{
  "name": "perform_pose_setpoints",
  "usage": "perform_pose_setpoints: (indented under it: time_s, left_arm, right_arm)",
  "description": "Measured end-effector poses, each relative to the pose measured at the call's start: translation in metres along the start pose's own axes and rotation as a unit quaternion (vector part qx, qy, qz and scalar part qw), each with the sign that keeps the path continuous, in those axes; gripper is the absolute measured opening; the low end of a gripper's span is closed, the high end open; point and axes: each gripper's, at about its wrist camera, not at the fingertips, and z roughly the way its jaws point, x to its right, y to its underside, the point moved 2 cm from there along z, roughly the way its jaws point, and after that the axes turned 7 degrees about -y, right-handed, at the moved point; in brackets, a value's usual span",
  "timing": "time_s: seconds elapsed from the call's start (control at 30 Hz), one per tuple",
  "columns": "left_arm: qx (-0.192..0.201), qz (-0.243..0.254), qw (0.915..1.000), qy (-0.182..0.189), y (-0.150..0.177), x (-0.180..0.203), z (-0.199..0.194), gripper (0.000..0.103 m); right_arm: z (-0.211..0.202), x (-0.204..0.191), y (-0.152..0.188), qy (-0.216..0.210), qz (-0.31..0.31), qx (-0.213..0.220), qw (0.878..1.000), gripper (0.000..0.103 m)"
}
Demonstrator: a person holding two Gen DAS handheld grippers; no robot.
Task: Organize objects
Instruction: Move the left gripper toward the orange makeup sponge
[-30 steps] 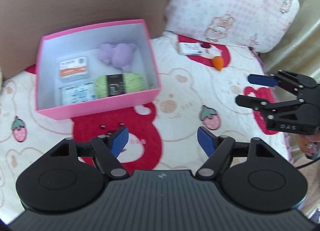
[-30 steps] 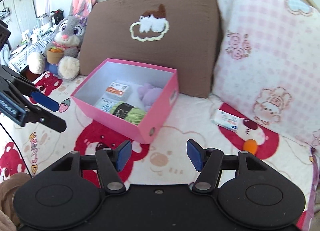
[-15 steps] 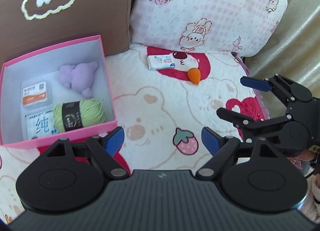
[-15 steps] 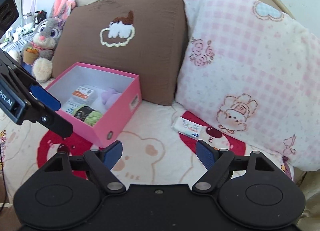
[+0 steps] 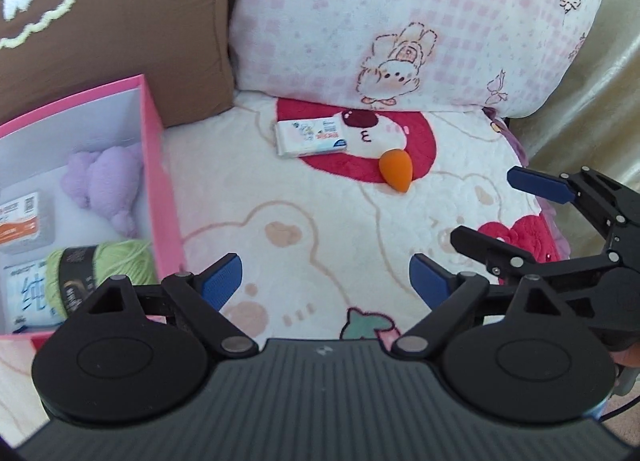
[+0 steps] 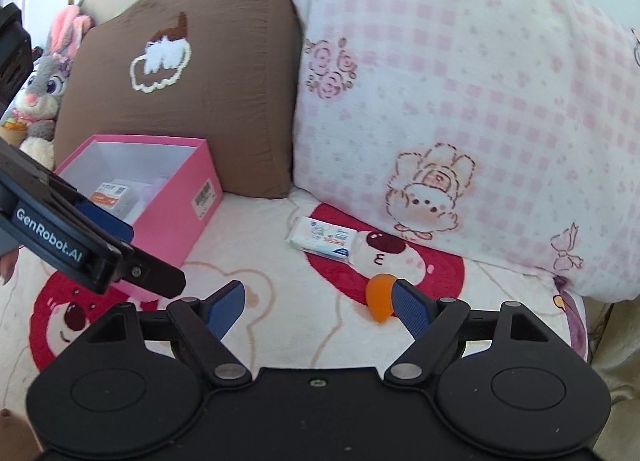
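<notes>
A white tissue pack (image 5: 311,136) and an orange egg-shaped sponge (image 5: 397,170) lie on the bear-print blanket in front of the pink checked pillow; both also show in the right wrist view, the pack (image 6: 323,238) and the sponge (image 6: 379,296). A pink box (image 5: 158,165) at the left holds a purple plush (image 5: 105,178), green yarn (image 5: 100,269) and small packets. My left gripper (image 5: 323,284) is open and empty over the blanket. My right gripper (image 6: 318,307) is open and empty, its right fingertip just in front of the sponge.
A brown pillow (image 6: 192,73) stands behind the box and a pink checked pillow (image 6: 460,101) behind the loose items. A grey rabbit plush (image 6: 40,89) sits at the far left. The bed's edge lies at the right (image 5: 580,101).
Both grippers have moved right and forward, away from the box and closer to the tissue pack and sponge. Both stay open.
</notes>
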Motion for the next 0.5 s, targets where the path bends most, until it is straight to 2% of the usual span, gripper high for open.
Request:
perform_pose_setpoints:
  time_s: [0.13, 0.33, 0.5]
  left_arm:
    - [0.016, 0.027, 0.9994, -0.013, -0.006, 0.011, 0.023, 0.091]
    - [0.040, 0.016, 0.9990, 0.014, -0.014, 0.016, 0.048, 0.090]
    - [0.038, 0.010, 0.9988, 0.030, -0.020, 0.023, 0.070, 0.089]
  right_arm:
    - [0.015, 0.008, 0.008, 0.034, -0.013, -0.005, 0.999, 0.084]
    - [0.040, 0.025, 0.023, 0.056, -0.004, -0.002, 0.998, 0.084]
    - [0.063, 0.039, 0.034, 0.071, -0.006, 0.016, 0.997, 0.084]
